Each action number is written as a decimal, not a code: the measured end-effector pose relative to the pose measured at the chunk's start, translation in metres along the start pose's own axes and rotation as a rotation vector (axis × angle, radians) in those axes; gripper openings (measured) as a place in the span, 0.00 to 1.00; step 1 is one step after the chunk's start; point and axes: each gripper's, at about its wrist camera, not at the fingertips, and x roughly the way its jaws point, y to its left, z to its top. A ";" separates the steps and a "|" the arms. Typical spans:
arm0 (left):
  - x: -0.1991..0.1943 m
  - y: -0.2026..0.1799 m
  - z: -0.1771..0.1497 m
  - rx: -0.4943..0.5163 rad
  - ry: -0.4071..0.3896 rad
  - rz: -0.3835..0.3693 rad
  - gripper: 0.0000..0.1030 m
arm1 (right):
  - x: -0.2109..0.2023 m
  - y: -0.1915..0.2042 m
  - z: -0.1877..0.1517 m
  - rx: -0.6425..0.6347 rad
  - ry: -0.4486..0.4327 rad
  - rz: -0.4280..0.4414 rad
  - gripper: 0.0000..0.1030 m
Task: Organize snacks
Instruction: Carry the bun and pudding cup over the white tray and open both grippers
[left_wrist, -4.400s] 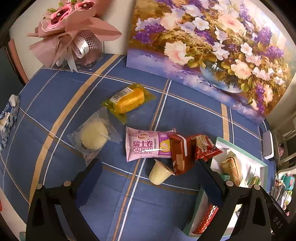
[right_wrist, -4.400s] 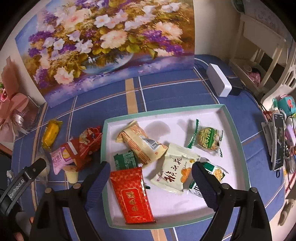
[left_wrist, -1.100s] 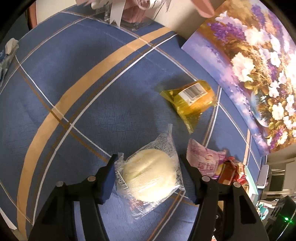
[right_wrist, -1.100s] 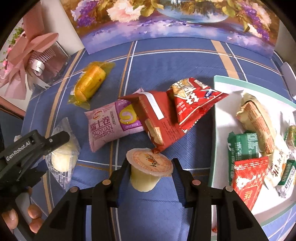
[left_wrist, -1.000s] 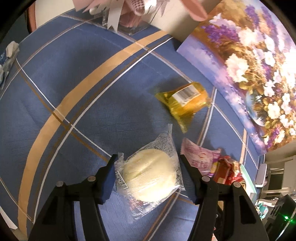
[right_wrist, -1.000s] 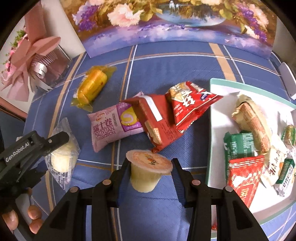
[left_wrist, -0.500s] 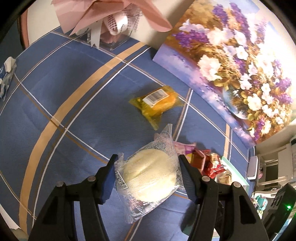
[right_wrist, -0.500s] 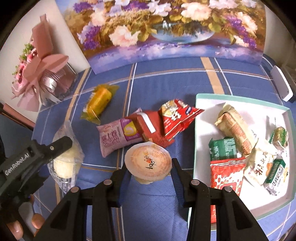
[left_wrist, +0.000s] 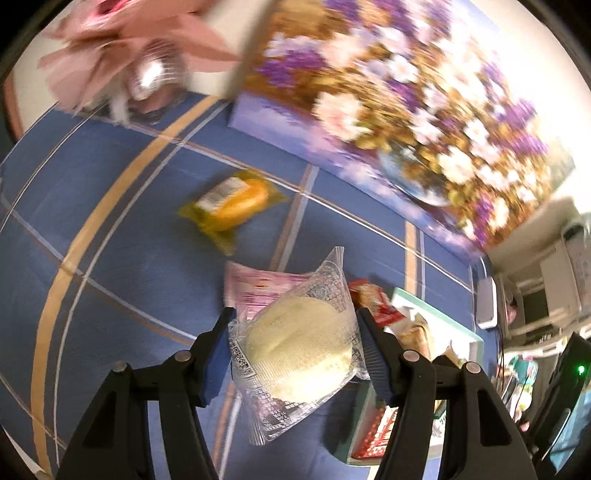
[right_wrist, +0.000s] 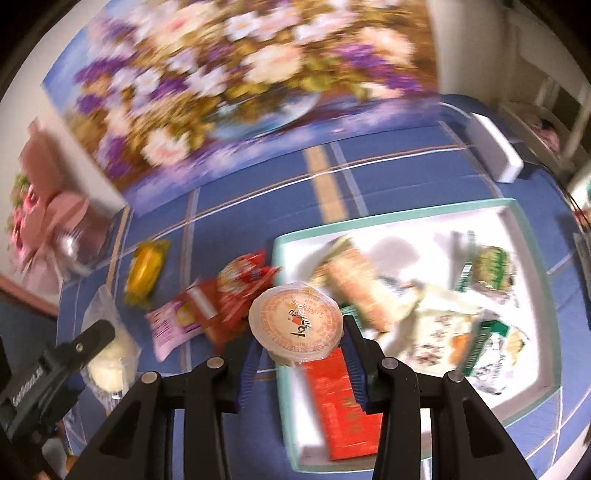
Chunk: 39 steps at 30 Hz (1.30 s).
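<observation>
Both snacks are off the blue checked worktop now, where a second ago they sat on it between the fingers. The left claw is clamped on the bun in its clear wrapper, its pads pressed into either side of the pack, which hangs above the pink swiss-roll packet. The right claw is nearly fully closed around the jelly cup, gripping it below the foil lid, and the cup now hovers right over the near left edge of the white tray instead of standing beside the red packets.

Everything behind is smeared by motion, so I can only guess that both hands are swinging towards the tray together. That would make sense: the tray already holds a heap of wrapped snacks, including the flat red packet under the cup.

I judge the pick-up done and the carry under way. The orange-wrapped cake, the pink packet and the red ones are left on the cloth.
</observation>
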 end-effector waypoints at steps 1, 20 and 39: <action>0.003 -0.010 -0.001 0.025 0.005 -0.004 0.64 | 0.000 -0.007 0.002 0.012 -0.003 -0.008 0.43; 0.084 -0.158 -0.037 0.320 0.142 -0.061 0.64 | 0.001 -0.128 0.024 0.255 -0.031 -0.097 0.43; 0.090 -0.191 -0.055 0.329 0.180 -0.115 0.72 | 0.011 -0.158 0.022 0.311 0.013 -0.095 0.43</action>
